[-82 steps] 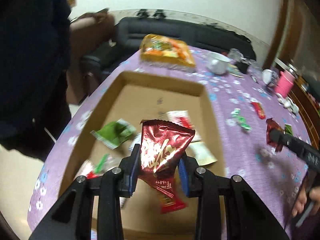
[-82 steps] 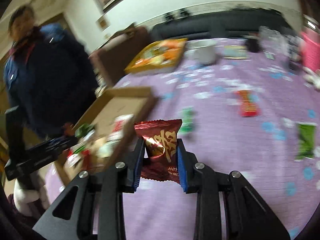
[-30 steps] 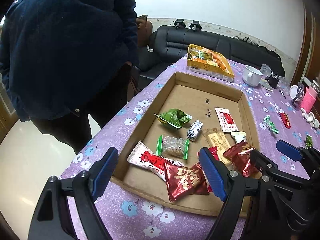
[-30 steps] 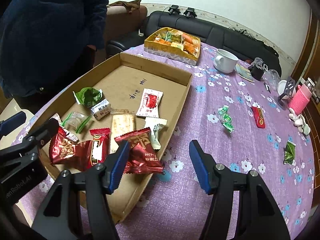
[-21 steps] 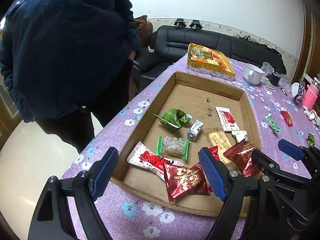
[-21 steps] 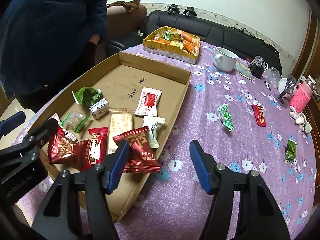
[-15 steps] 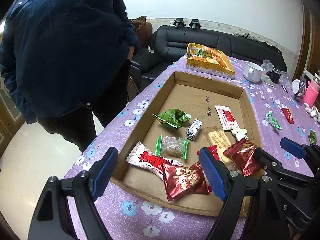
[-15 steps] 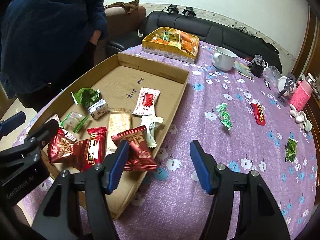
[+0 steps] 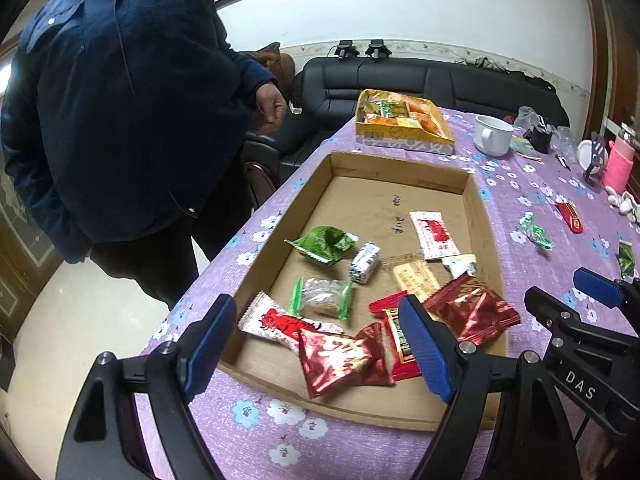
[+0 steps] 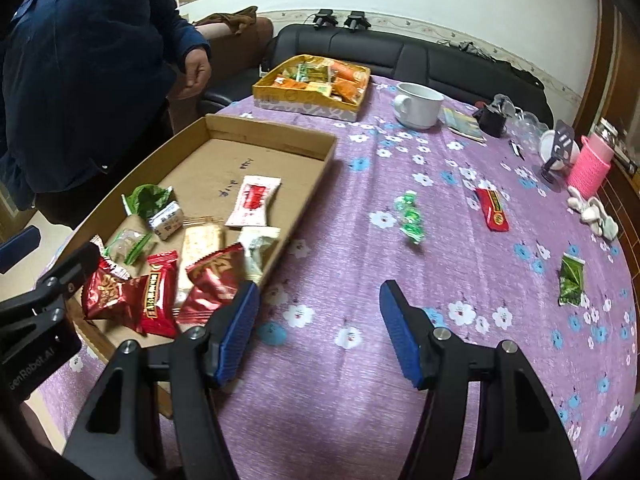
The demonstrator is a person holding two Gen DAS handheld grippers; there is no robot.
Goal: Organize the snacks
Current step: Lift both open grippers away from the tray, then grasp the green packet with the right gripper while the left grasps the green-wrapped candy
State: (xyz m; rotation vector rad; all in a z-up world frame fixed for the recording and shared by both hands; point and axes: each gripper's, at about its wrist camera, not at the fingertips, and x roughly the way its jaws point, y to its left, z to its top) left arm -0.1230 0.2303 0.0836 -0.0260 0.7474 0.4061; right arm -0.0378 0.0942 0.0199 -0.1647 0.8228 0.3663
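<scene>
A shallow cardboard tray [image 9: 400,168] [image 10: 272,132] on the purple floral tablecloth holds several wrapped snacks, among them two dark red foil packets [image 9: 340,360] [image 9: 472,312]. My left gripper [image 9: 316,348] is open and empty, above the tray's near end. My right gripper [image 10: 320,332] is open and empty, over the cloth just right of the tray. Loose on the cloth lie a green candy twist [image 10: 410,220], a red bar [image 10: 494,210] and a green packet [image 10: 571,276].
A person in a dark blue jacket [image 9: 120,120] stands at the table's left side. At the far end are a yellow box of snacks [image 10: 312,84], a white mug [image 10: 418,106], a pink cup [image 10: 590,164] and small clutter. A black sofa [image 9: 420,80] is behind.
Both grippers opened and dropped their dark red packets into the tray, then drew back. In the last second the right gripper swung slightly right, toward the loose snacks; the person shifted.
</scene>
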